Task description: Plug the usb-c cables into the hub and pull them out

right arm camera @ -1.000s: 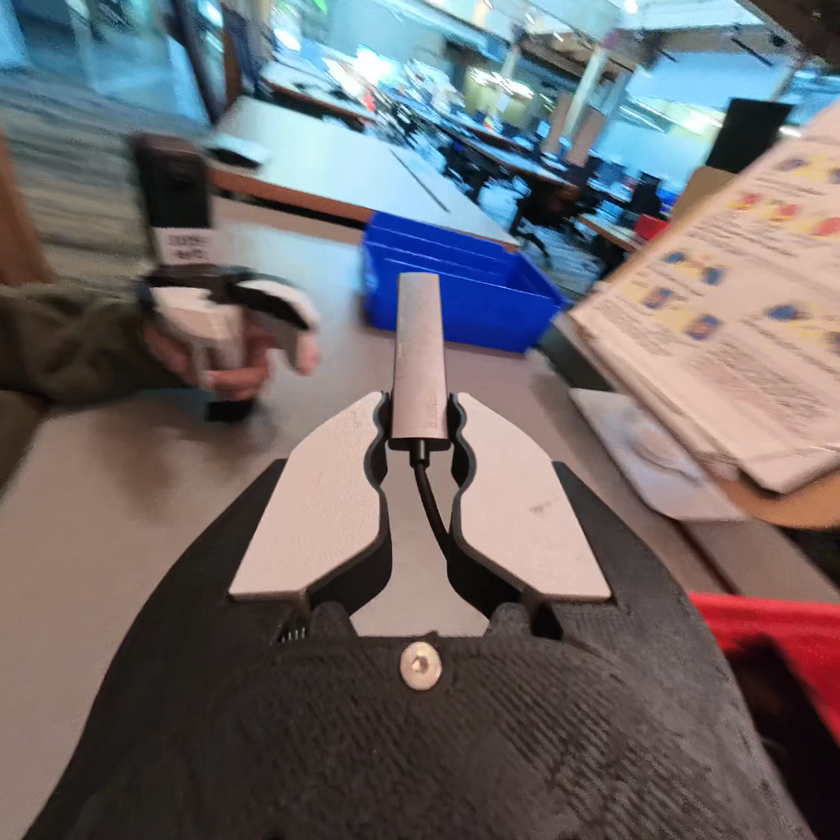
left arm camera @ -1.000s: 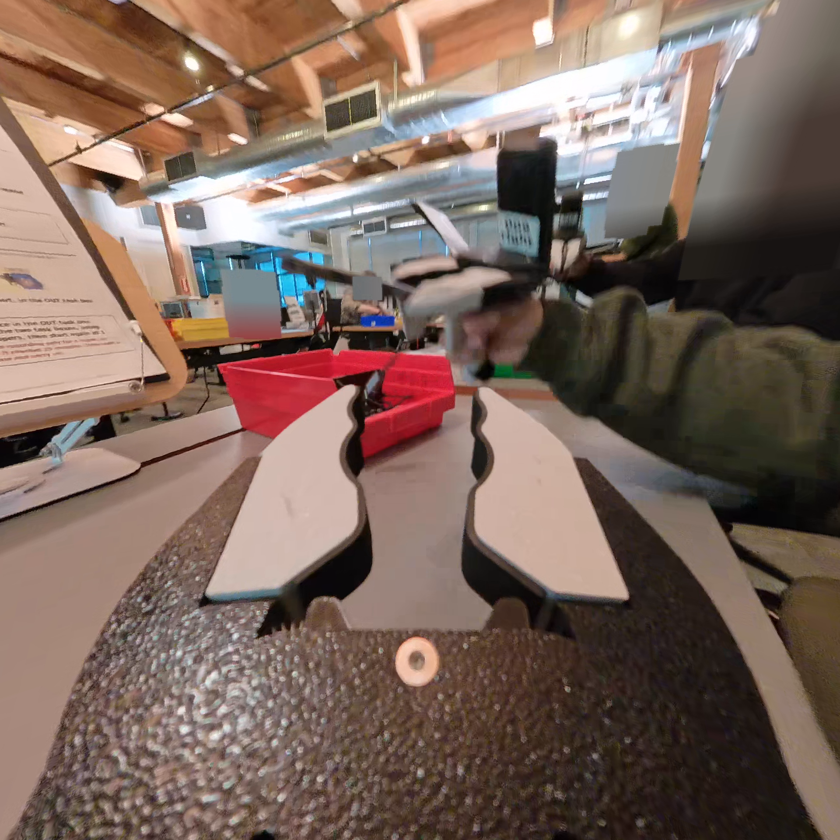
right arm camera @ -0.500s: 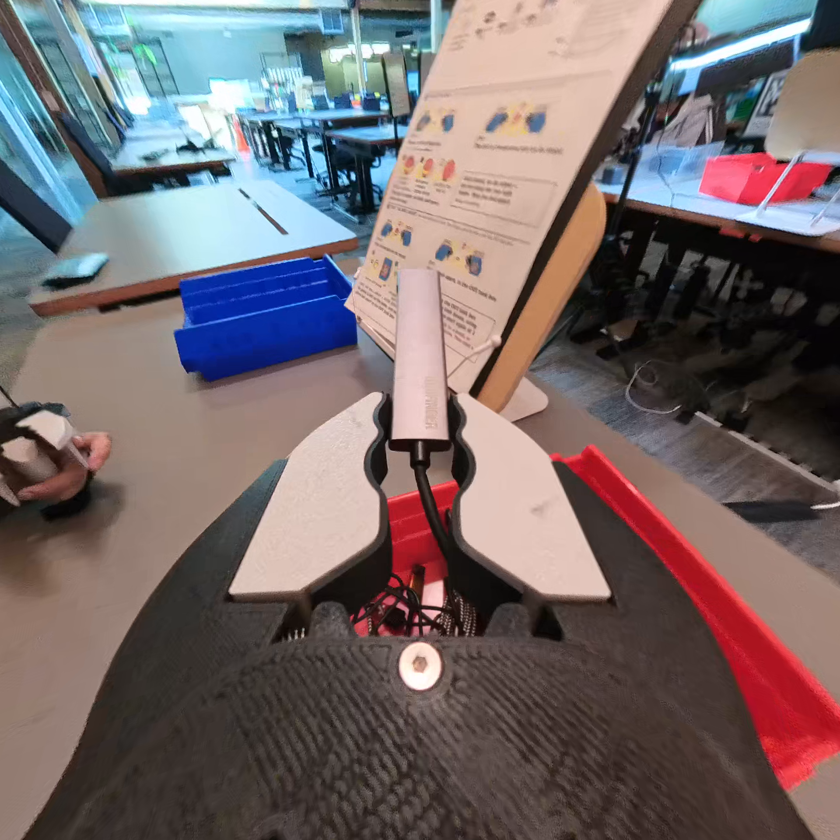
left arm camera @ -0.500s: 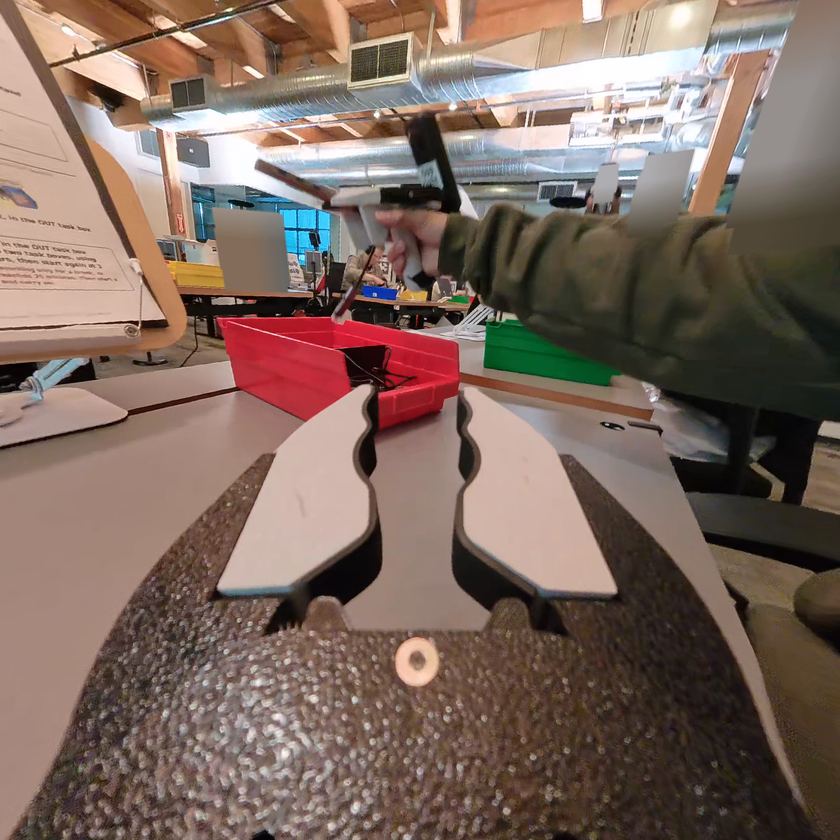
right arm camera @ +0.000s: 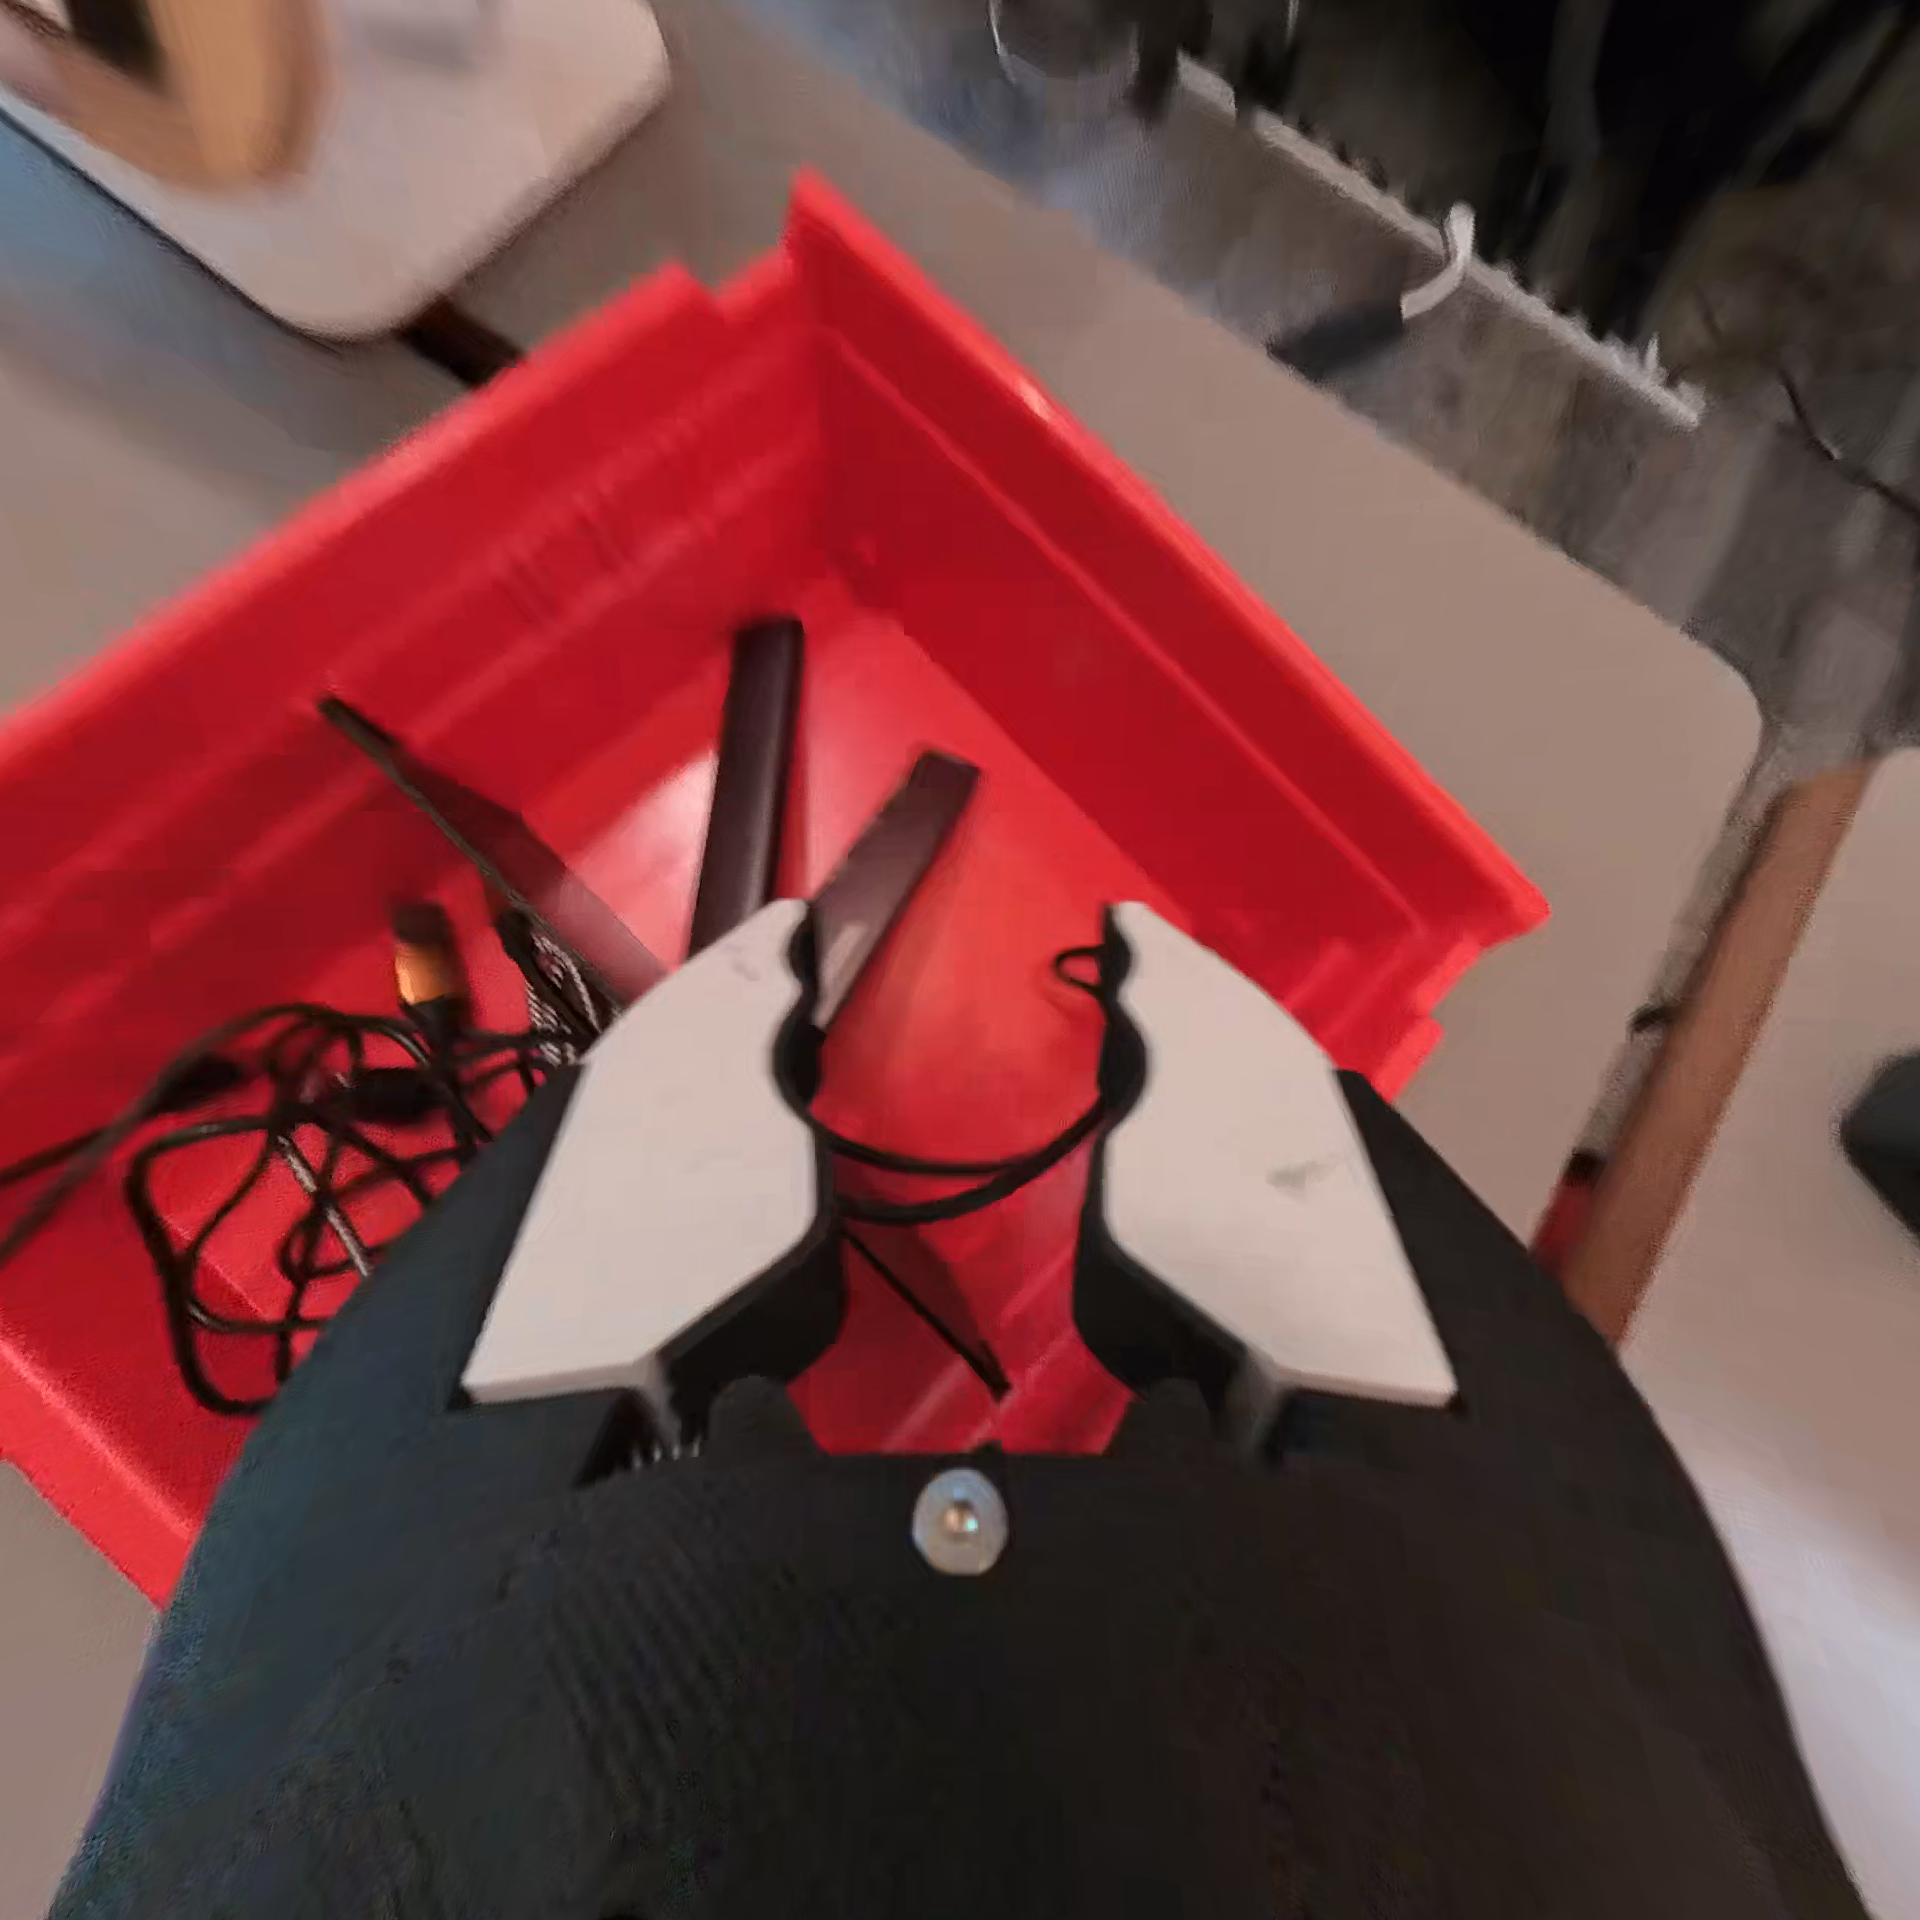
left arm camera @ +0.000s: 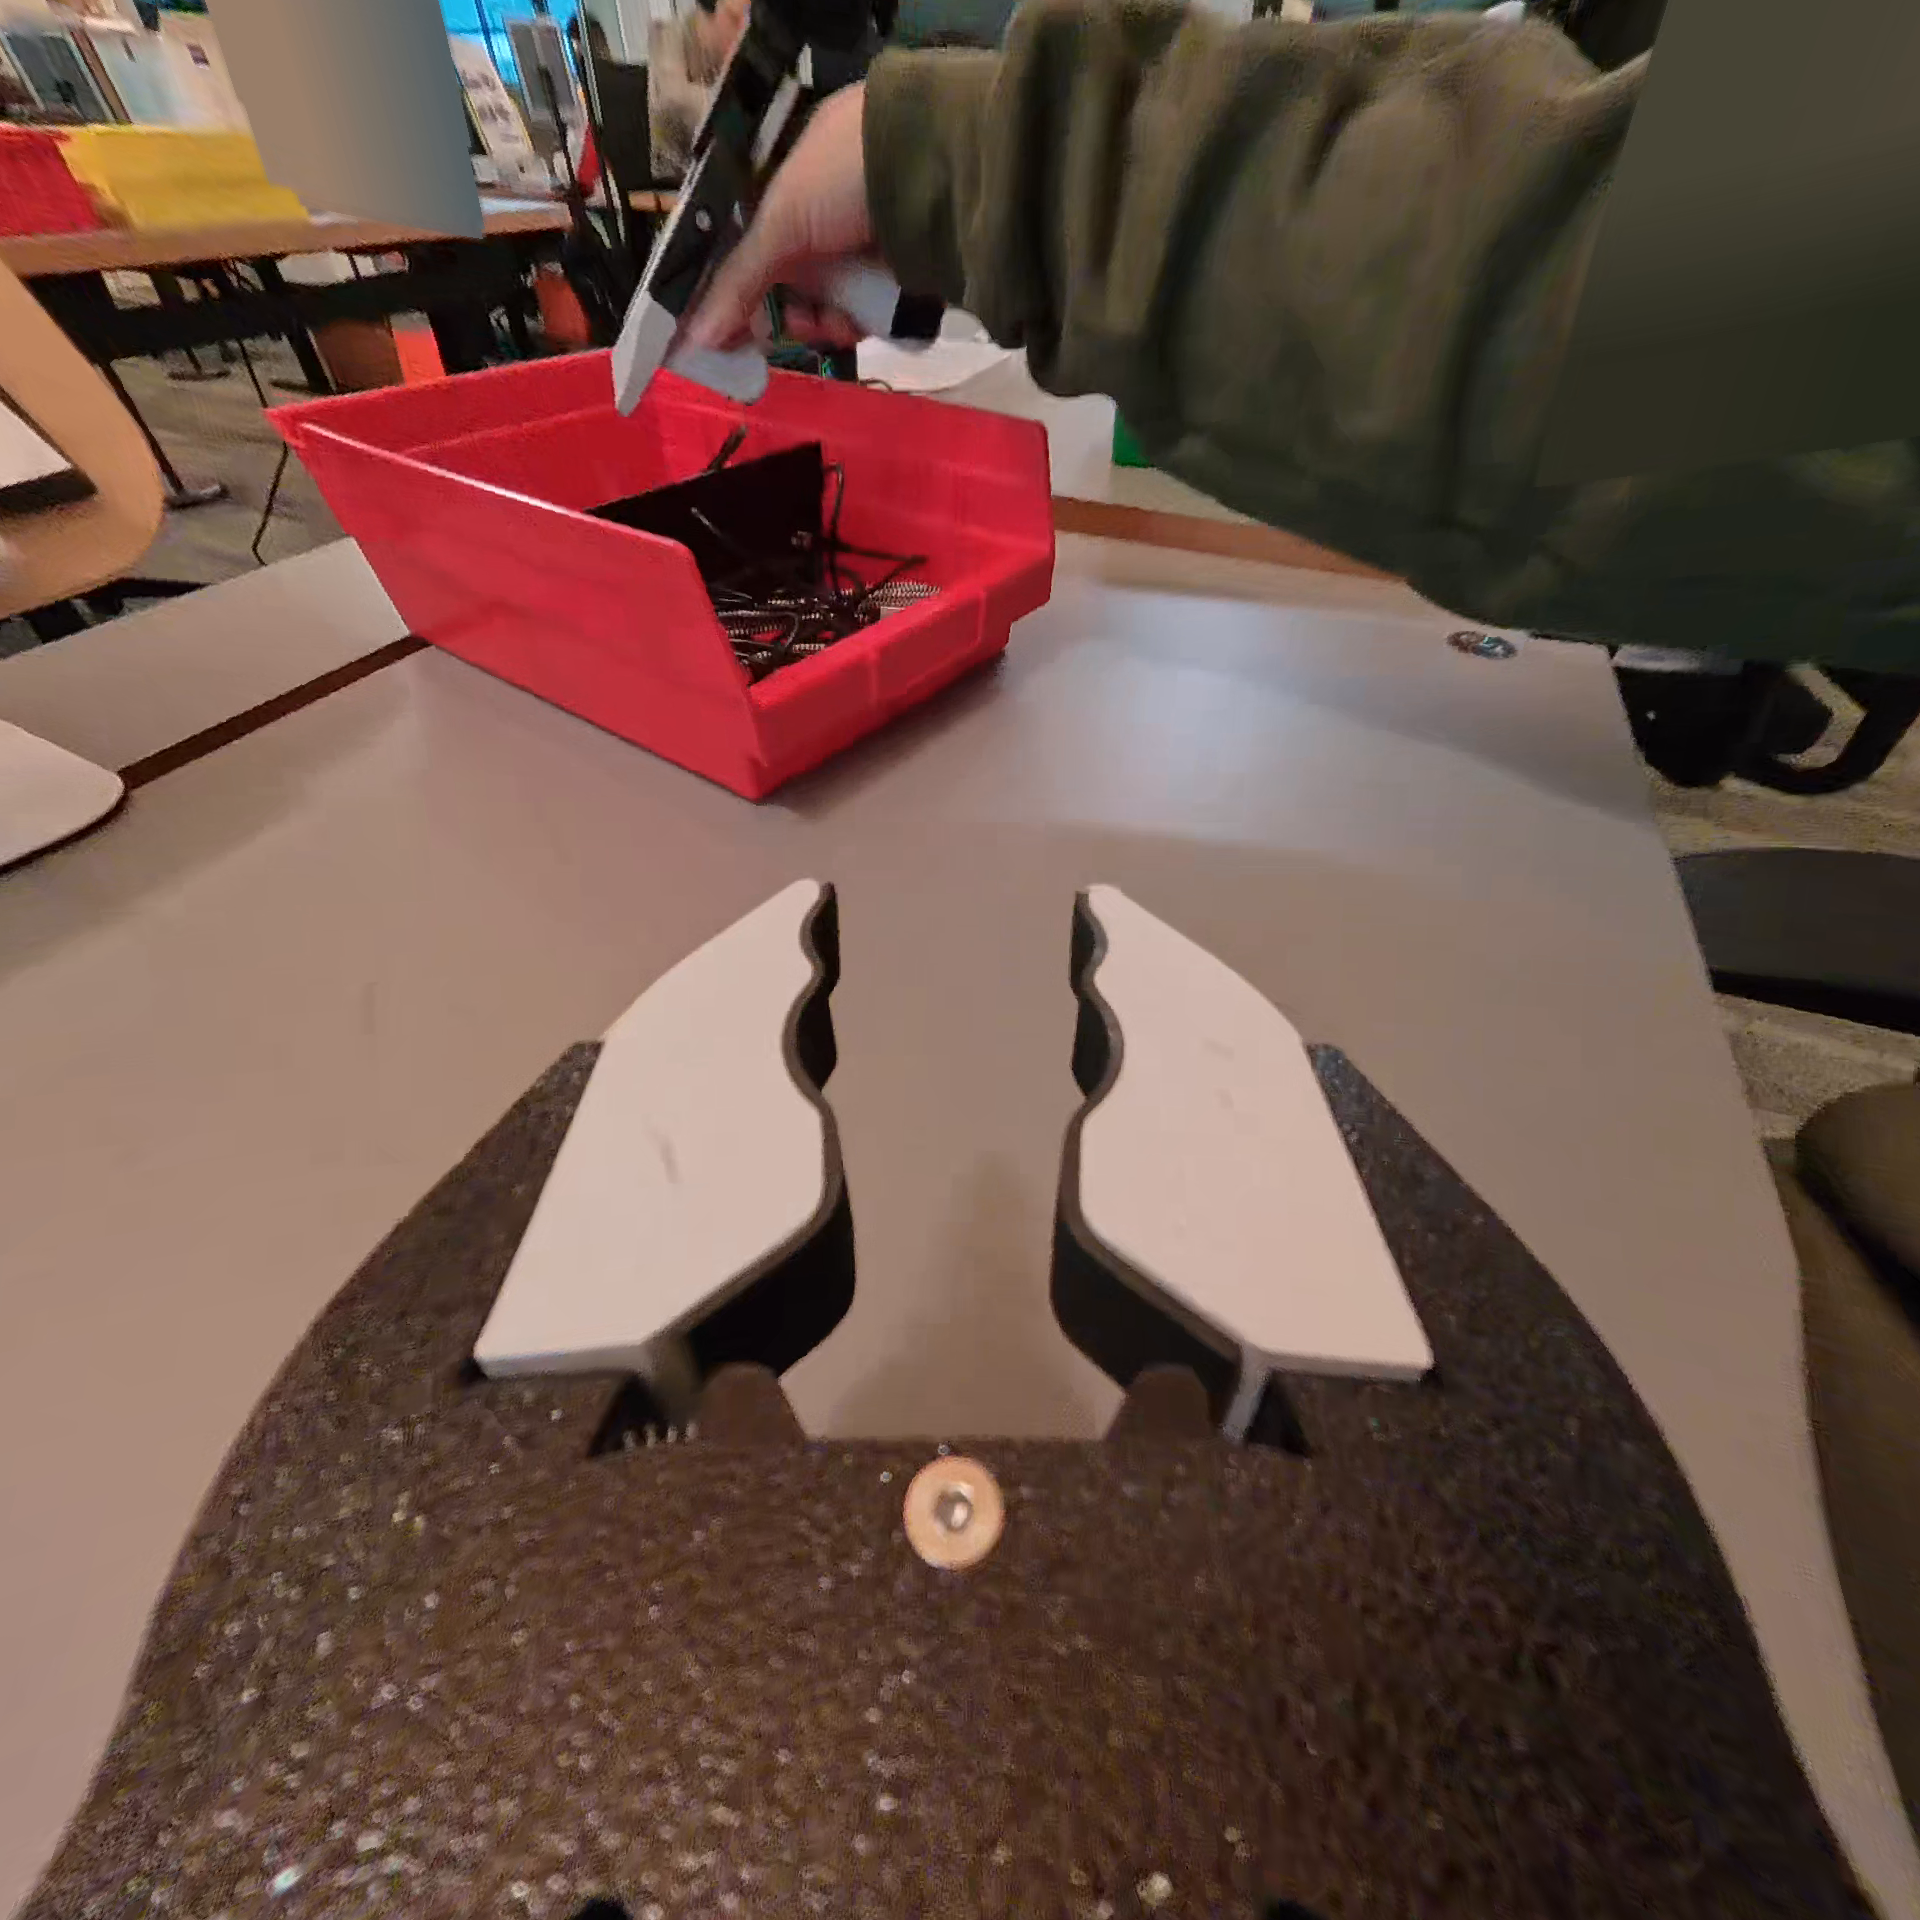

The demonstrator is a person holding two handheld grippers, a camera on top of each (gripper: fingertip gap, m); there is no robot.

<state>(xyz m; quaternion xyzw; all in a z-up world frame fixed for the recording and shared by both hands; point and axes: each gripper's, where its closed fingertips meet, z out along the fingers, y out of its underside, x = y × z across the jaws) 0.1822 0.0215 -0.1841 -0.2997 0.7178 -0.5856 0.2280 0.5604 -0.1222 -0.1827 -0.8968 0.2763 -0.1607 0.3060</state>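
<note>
Swung over red bin (right arm camera: 1195, 665) since half a second back, right tool (right arm camera: 961, 940) now gaping, hub (right arm camera: 883, 862) dropped inside among tangled usb-c cables (right arm camera: 301, 1101), probably end-of-cycle return. Left tool (left arm camera: 951, 920) parked open, empty, low over table (left arm camera: 312, 935), clear of bin.

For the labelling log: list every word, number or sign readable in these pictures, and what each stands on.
No text is readable in either view.
Signs in the far background, left wrist view: print too blurred to read.
Hub in the red bin, right wrist view: a faint mark, too blurred to read.
Fingers of the left gripper and of the right gripper: no writing.
</note>
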